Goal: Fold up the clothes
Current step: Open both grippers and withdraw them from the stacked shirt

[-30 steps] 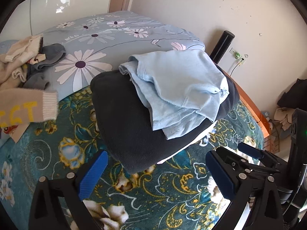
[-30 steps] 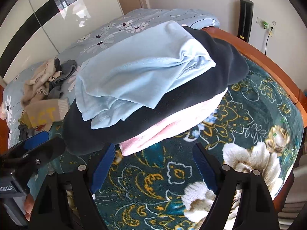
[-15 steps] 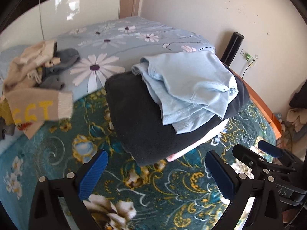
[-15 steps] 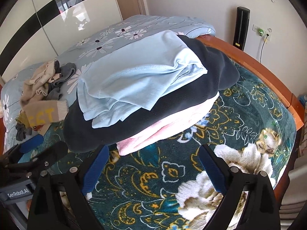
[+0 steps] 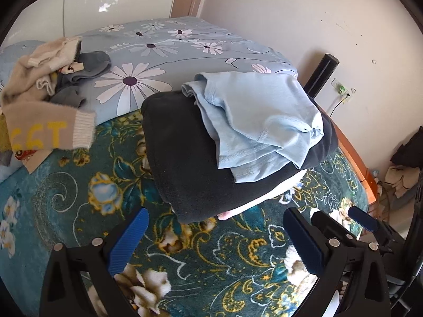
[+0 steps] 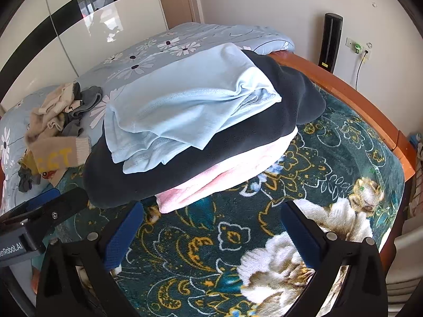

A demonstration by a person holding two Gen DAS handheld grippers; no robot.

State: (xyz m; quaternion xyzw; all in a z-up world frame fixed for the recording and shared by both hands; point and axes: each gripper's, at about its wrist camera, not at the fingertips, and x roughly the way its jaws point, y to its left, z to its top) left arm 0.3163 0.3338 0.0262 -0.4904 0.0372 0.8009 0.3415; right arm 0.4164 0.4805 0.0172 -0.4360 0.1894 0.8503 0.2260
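Observation:
A folded stack lies on the teal floral blanket (image 6: pixel 330 158): a light blue shirt (image 6: pixel 185 105) on top, a dark grey garment (image 6: pixel 251 137) under it and a pink one (image 6: pixel 224 177) at the bottom. The left wrist view shows the same blue shirt (image 5: pixel 259 121) and dark garment (image 5: pixel 185 163). My right gripper (image 6: pixel 211 233) hovers just in front of the stack. Its jaws are opening, with nothing between them. My left gripper (image 5: pixel 215 237) is open and empty, also short of the stack. Each gripper shows at the other view's edge.
A loose heap of beige and grey clothes (image 5: pixel 39 92) lies far left on the daisy-print quilt (image 5: pixel 158 52). The wooden bed rail (image 6: pixel 357 100) runs along the right. A black tower (image 6: pixel 330 42) stands by the wall, with clutter on the floor (image 5: pixel 401 169).
Both grippers have drawn back a little from the stack, so it looks smaller and farther. The right gripper's jaws have spread wider. The stack lies unchanged.

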